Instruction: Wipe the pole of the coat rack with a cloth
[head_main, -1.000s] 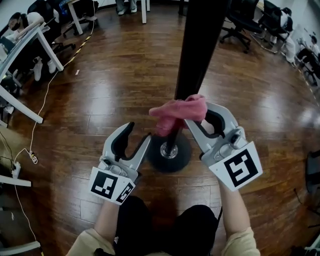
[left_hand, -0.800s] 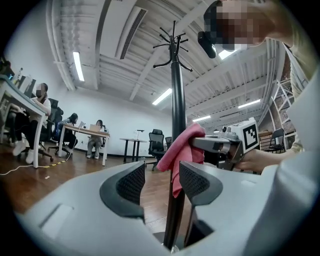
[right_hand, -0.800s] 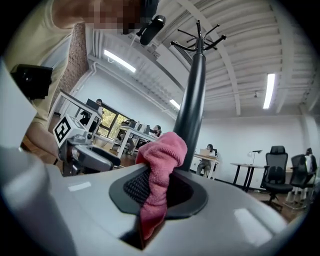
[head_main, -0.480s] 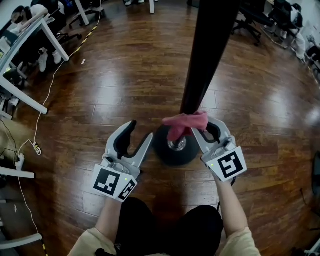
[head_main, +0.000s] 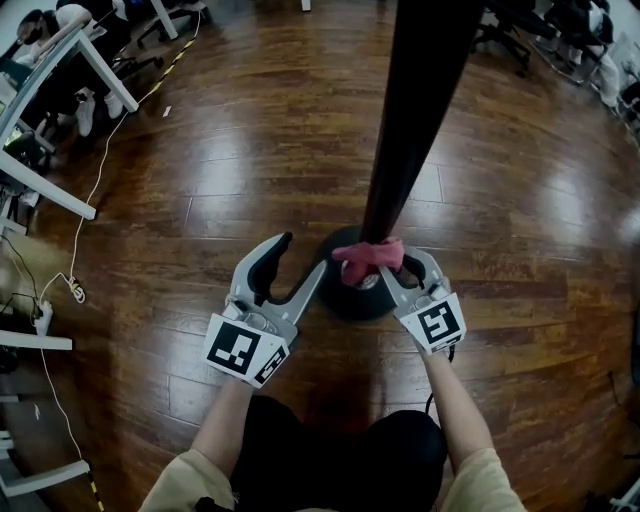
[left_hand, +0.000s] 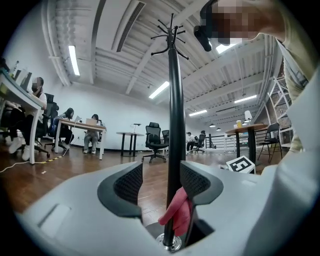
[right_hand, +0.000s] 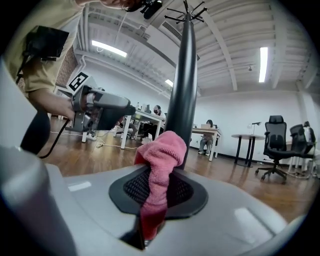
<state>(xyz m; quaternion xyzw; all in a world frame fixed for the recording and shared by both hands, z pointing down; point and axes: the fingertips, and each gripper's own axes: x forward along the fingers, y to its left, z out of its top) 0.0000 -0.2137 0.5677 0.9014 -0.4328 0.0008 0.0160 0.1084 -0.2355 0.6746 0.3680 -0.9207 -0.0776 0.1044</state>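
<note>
The coat rack's black pole rises from a round dark base on the wooden floor. A pink cloth is pressed against the pole just above the base, and my right gripper is shut on it. In the right gripper view the cloth bulges up between the jaws, with the pole right behind it. My left gripper is open and holds nothing, just left of the base. In the left gripper view the pole and cloth show beyond its spread jaws.
White desks with seated people line the left side, and a cable trails over the floor near them. Office chairs stand at the far right. My legs are right below the grippers.
My right gripper has slid the cloth down the pole, from about mid-height to just above the base. The left gripper has moved a little right, towards the base.
</note>
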